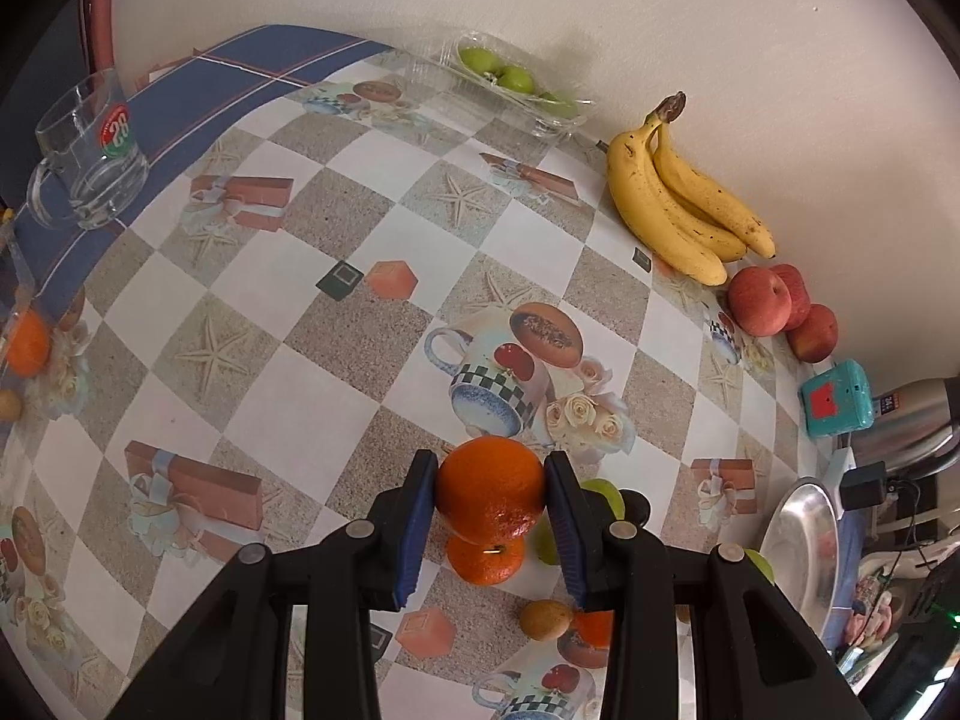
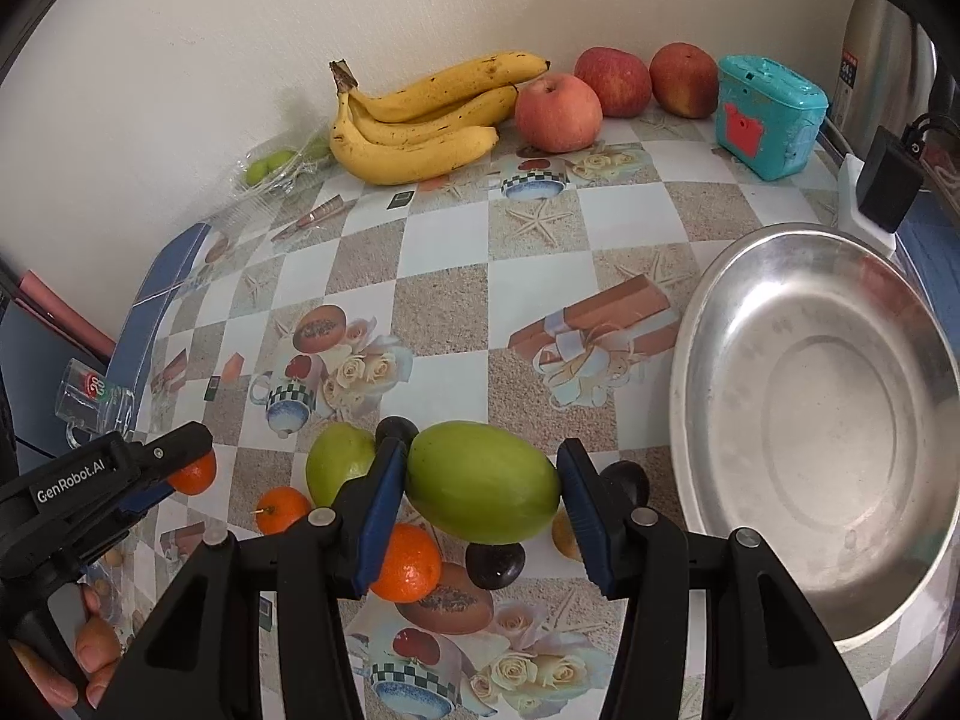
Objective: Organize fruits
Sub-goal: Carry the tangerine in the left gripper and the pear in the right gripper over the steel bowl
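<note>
My left gripper (image 1: 489,480) is shut on an orange (image 1: 489,495) and holds it above the table, over a second orange (image 1: 485,561) that lies below. My right gripper (image 2: 483,462) is shut on a large green fruit (image 2: 483,489), also off the table. Under and around it lie another green fruit (image 2: 339,462), two oranges (image 2: 282,510) (image 2: 408,564) and a dark plum (image 2: 495,564). In the right wrist view the left gripper (image 2: 186,462) shows at the left edge with its orange (image 2: 195,474). A hand (image 2: 90,648) holds its grip.
A steel bowl (image 2: 816,420) sits at the right. Bananas (image 2: 420,120), three red apples (image 2: 558,111) and a teal box (image 2: 768,114) line the back wall. A clear tray of green fruits (image 1: 510,75) and a glass mug (image 1: 90,150) stand at the far left.
</note>
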The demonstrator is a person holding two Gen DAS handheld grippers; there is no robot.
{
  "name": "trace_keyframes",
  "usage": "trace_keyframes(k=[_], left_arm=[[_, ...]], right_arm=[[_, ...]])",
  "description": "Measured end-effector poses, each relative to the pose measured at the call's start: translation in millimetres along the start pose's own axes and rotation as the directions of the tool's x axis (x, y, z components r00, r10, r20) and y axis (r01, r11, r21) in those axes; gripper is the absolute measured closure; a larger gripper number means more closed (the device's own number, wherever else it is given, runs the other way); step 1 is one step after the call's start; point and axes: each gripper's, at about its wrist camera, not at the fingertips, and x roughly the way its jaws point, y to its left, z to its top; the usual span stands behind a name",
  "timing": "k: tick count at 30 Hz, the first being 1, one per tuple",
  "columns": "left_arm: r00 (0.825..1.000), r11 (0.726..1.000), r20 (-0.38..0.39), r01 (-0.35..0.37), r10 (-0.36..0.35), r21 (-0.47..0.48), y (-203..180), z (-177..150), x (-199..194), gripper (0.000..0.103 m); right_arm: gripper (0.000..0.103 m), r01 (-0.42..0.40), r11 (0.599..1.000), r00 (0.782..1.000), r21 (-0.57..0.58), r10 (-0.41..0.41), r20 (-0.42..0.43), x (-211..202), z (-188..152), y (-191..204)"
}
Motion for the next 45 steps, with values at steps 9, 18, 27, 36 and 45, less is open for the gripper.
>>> trace_keyframes(k=[9,18,27,36,45], left_arm=[[1.0,0.999,-0.007,0.012,-0.012,0.031,-28,-13,2,0.064],[0.999,0.988,-0.027,0.049,-0.045,0.147,-83,-38,6,0.064],[0.992,0.918,-0.075,0.124,-0.103,0.376,-165,-77,10,0.064],[0.99,0.825,-0.087,0.14,-0.111,0.547,-227,-102,30,0.064],[0.99,0.782,-0.113,0.137,-0.086,0.607,-257,-116,61,0.064]], right_arm=[[0.049,0.048,0.998,0.999,0.051,-0.049,0.012,-14,3,-31],[0.049,0.129,0.978,0.991,0.163,-0.133,0.011,-33,4,-89],[0.049,0.23,0.936,0.968,0.268,-0.248,0.038,-62,3,-153],[0.049,0.266,0.911,0.957,0.315,-0.289,0.029,-66,0,-183],[0.049,0.254,0.902,0.963,0.349,-0.269,-0.005,-50,0,-202]])
